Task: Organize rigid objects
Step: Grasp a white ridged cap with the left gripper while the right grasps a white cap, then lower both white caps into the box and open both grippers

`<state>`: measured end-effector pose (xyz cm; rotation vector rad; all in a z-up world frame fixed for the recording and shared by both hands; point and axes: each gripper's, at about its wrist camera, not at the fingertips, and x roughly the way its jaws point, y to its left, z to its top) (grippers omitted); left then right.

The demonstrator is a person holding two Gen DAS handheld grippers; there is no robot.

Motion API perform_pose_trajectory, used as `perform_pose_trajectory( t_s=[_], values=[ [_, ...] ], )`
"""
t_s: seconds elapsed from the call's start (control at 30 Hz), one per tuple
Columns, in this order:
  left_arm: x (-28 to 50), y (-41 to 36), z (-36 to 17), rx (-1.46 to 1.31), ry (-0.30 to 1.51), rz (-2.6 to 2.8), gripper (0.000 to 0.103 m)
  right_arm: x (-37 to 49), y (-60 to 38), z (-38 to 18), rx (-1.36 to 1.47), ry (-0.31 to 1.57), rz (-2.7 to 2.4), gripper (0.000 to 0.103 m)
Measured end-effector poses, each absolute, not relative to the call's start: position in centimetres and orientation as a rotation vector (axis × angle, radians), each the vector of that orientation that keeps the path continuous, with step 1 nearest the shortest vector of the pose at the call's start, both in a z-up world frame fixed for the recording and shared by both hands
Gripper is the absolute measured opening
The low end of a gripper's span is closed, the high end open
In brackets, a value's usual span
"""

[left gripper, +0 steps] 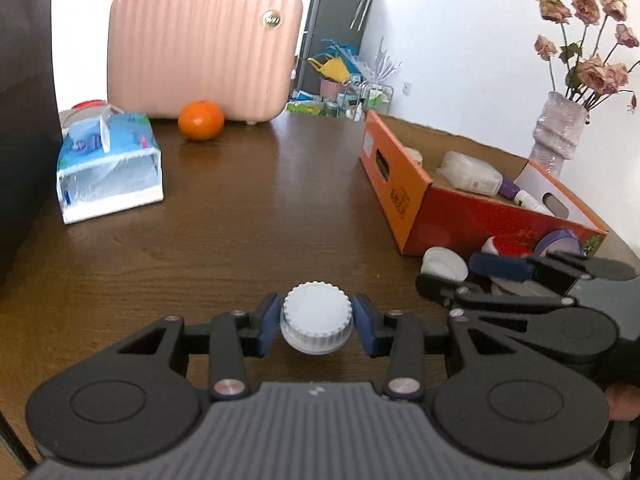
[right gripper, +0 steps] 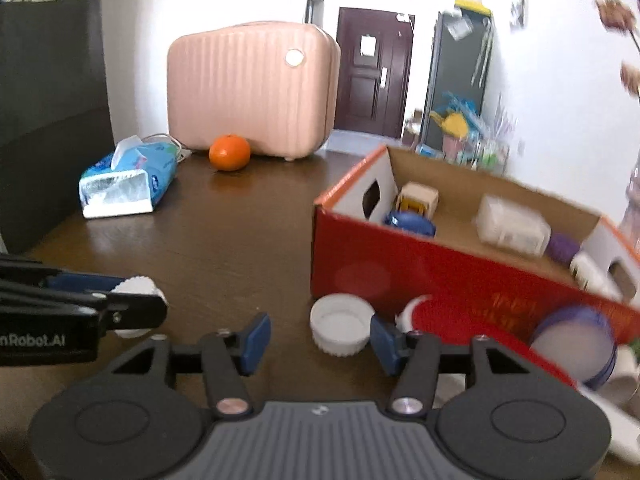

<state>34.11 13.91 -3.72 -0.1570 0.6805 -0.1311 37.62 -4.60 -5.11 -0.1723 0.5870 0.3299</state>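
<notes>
Left gripper (left gripper: 317,326) clamps a white ribbed plastic screw cap (left gripper: 316,322) between its two blue pads, one pad on each side of the cap, closed top facing the camera; the cap hangs above the dark brown wooden table (left gripper: 224,216). From the right wrist view the same cap (right gripper: 138,286) shows only as a white edge behind the left gripper's black finger. Right gripper (right gripper: 318,340) stands open, nothing pressed between its pads. A second white ribbed cap (right gripper: 340,325), hollow side up, sits on the table between the blue fingertips, close to the right-hand one; contact with that pad cannot be told. Just behind it is the open orange-red cardboard box (right gripper: 360,264), which holds a white plastic bottle with a purple end (right gripper: 512,226), a blue rounded item (right gripper: 412,222) and a small beige block (right gripper: 420,198). A round purple-rimmed lid (right gripper: 572,344) lies in front of the box, blurred. Further back on the table: an orange fruit (left gripper: 201,121), a blue-and-white soft tissue pack (left gripper: 110,164), a ribbed pink hard-shell case (left gripper: 204,46). A pale vase with dried pink roses (left gripper: 556,132) stands behind the box.
</notes>
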Motion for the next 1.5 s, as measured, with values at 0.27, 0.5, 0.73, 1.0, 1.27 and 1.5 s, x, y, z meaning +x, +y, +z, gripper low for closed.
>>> perform_pose_trajectory(
  t_s=[0.27,0.5,0.73,1.0,1.27,1.5],
  values=[
    [34.4,13.3,-4.4,-0.136,0.694,-0.126,0.041,40.9,-4.3,-5.3,-0.148,0.629,0.317,0.053],
    [34.1,12.8,-4.5,-0.105,0.694,-0.122,0.041,39.4,-4.5,-5.5,-0.173,0.654,0.357,0.017],
    [32.1,10.9,-4.3,-0.104,0.683,-0.175,0.041,32.5,-7.8,-5.4,-0.163,0.682,0.456,0.018],
    [29.5,8.9,-4.9,-0.13,0.697,-0.236,0.041,25.0,-12.3,-2.8,-0.159,0.594,0.439,0.055],
    [27.5,6.7,-5.1,0.026,0.686,-0.232,0.068,27.3,-12.1,-5.3,-0.141,0.659,0.4,0.055],
    [27.8,6.8,-5.3,0.023,0.665,-0.194,0.045,27.1,-12.7,-5.3,-0.14,0.651,0.392,0.039]
  ],
)
